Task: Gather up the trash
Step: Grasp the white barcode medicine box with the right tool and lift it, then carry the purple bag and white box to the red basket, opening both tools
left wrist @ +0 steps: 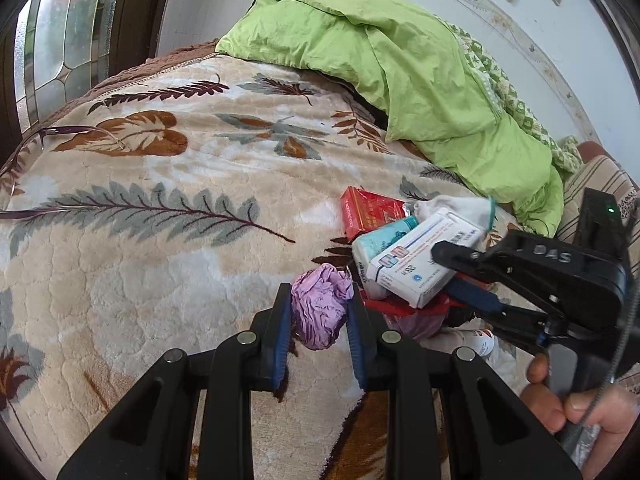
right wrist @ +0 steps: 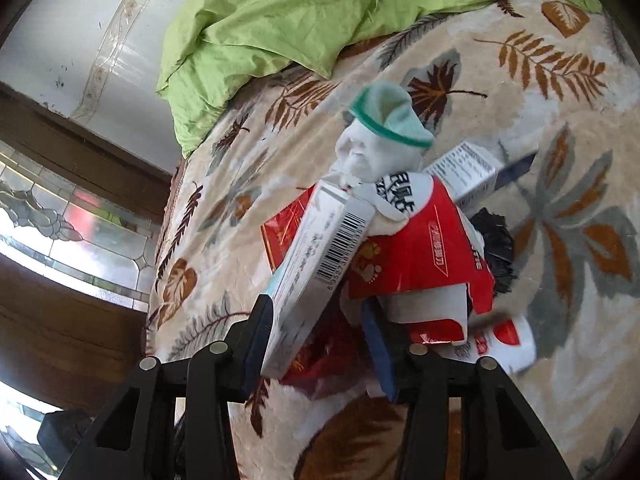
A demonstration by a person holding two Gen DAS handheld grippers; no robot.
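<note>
A person is working over a bed [left wrist: 168, 240] covered with a leaf-patterned blanket, holding a two-finger gripper in each hand to collect trash.

The left gripper [left wrist: 318, 312] is clenching a crumpled purple wrapper [left wrist: 320, 304] between its blue pads, holding it just above the blanket, close beside a small heap of rubbish.

The right gripper [right wrist: 320, 328] is reaching into that heap. A white carton with a barcode [right wrist: 316, 264] is lying between its jaws, resting against the left pad; whether the far pad is already pressing on it cannot be told, as a torn red wrapper [right wrist: 412, 252] is crowding that side. A white sock with a green cuff [right wrist: 380, 136], a second white box [right wrist: 468, 176] and a black crumpled scrap [right wrist: 496, 240] are lying further back in the heap. From the left wrist view, the same carton [left wrist: 424, 264] is sitting on top of a teal packet [left wrist: 380, 240] and a red pack [left wrist: 368, 212].

To do this step well, the right jaws probably need to settle squarely on the carton's broad faces before lifting, keeping the red wrapper out of the pinch so nothing slips. The left hand should likely be keeping its wrapper clear of the pile. A green quilt [left wrist: 400, 80] is bunched up behind.
</note>
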